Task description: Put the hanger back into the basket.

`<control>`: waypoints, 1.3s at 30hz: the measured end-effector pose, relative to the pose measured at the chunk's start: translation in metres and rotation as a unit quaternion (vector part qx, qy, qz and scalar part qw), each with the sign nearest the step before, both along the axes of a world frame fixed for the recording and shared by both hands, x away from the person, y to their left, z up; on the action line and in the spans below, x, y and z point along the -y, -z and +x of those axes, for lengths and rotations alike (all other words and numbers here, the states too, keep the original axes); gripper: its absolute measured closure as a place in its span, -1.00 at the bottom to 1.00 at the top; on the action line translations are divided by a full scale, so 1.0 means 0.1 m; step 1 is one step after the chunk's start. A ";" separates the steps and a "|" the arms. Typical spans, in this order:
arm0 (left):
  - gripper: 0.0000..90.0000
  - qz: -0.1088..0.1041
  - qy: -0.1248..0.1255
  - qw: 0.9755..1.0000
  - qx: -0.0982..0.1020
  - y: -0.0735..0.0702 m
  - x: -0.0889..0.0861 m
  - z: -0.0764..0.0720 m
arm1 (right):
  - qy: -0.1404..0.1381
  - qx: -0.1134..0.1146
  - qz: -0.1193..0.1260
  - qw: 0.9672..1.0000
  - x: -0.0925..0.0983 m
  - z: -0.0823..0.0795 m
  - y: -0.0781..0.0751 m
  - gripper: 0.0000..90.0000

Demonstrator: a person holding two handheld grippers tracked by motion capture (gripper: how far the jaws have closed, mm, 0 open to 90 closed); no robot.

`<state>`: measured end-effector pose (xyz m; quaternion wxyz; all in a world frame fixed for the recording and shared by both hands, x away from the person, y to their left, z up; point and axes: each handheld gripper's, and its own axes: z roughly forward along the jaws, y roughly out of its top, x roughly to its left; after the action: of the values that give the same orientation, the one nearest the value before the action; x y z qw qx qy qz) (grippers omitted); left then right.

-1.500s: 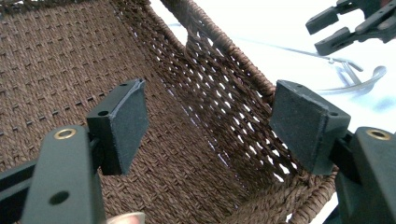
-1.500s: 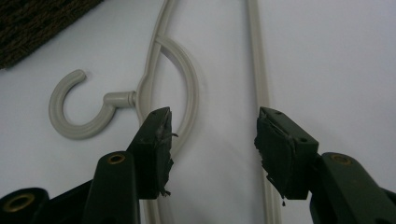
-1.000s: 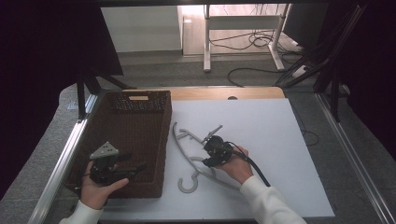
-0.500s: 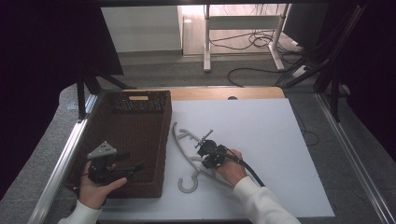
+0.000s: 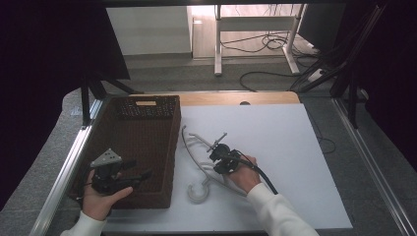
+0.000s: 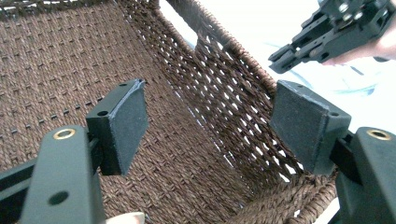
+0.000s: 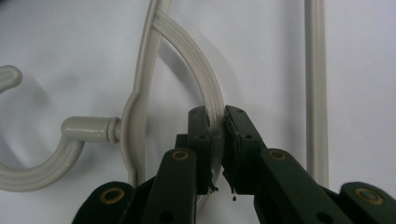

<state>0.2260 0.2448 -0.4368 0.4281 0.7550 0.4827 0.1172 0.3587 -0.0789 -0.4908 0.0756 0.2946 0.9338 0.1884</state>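
Seen from above: right gripper (image 5: 220, 158) clamped on pale hanger (image 5: 196, 189) lying on white mat, hook toward 6 o'clock, basket (image 5: 147, 110) at 9 o'clock; left gripper (image 6: 205, 126) gaping wide, over basket; right gripper view: jaws pinching hanger's curved arm.

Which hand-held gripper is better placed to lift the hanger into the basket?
Right: the right hand-held gripper is shut on the hanger; the left hand-held gripper hangs open over the basket.

High view looks forward and down over both grippers. Left gripper view faces the basket (image 6: 187, 140) closely, sharing the right gripper (image 6: 285, 55) beyond.
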 end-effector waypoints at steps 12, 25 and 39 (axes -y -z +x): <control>-0.41 -0.007 -0.003 1.000 0.001 -0.01 -0.03 -0.01 | 0.034 0.014 0.097 0.995 0.31 0.06 -0.51 0.81; -0.41 -0.016 0.002 1.000 0.002 -0.02 -0.01 -0.01 | 0.067 0.037 0.171 0.982 0.56 0.11 -0.91 0.81; -0.41 -0.038 0.028 0.999 0.009 -0.09 0.12 -0.04 | 0.089 0.045 0.225 0.969 0.65 0.14 -1.06 0.81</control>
<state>0.2221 0.2327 -0.4278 0.4638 0.7506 0.4612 0.0939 0.3727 -0.1437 -0.3851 0.0661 0.3768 0.8331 0.3996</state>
